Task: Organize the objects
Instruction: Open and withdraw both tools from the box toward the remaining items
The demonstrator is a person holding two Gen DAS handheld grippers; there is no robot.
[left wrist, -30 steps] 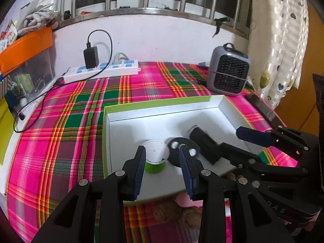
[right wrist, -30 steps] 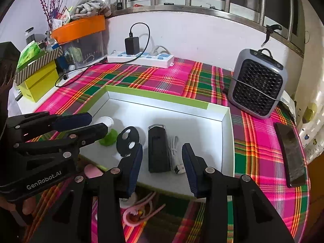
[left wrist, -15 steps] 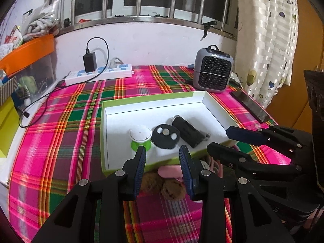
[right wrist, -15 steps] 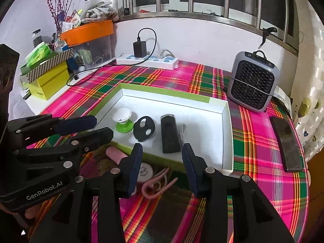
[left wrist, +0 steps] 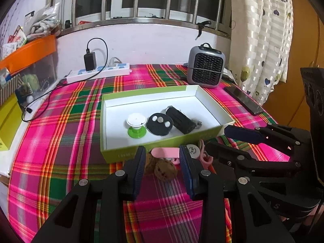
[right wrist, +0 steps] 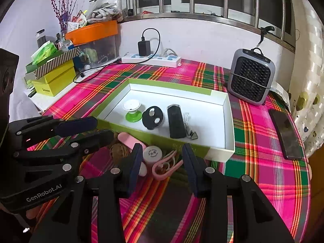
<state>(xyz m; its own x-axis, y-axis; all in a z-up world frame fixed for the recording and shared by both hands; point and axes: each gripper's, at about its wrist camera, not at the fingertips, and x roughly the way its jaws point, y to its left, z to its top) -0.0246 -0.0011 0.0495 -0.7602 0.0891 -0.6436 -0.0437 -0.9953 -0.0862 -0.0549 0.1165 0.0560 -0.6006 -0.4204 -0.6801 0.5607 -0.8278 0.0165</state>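
A green-sided white box (left wrist: 113, 154) (right wrist: 228, 121) sits mid-table. It holds a white-and-green knob (left wrist: 136, 124) (right wrist: 132, 110), a black disc (left wrist: 160, 124) (right wrist: 152, 117), a black block (left wrist: 180, 119) (right wrist: 175, 121) and a white cable (right wrist: 188, 126). In front of the box lie a pink case (left wrist: 165, 152) (right wrist: 129, 141), brown balls (left wrist: 165, 170) (right wrist: 118, 150), a white round tin (right wrist: 152, 153) (left wrist: 192, 150) and a pink clip (right wrist: 165, 167). My left gripper (left wrist: 163, 160) is open and empty above the balls. My right gripper (right wrist: 162, 162) is open and empty above the tin and clip.
A grey mini heater (left wrist: 205, 68) (right wrist: 251, 79) stands at the back right, a phone (left wrist: 243, 100) (right wrist: 285, 135) by the right edge. A power strip with charger (left wrist: 97, 74) (right wrist: 150, 59) lies along the wall. Yellow boxes and an orange-lidded bin (right wrist: 93, 38) stand at left.
Both grippers have pulled back from over the box toward the table's front. The loose items in front of the box have come into view. Both jaws stay open.
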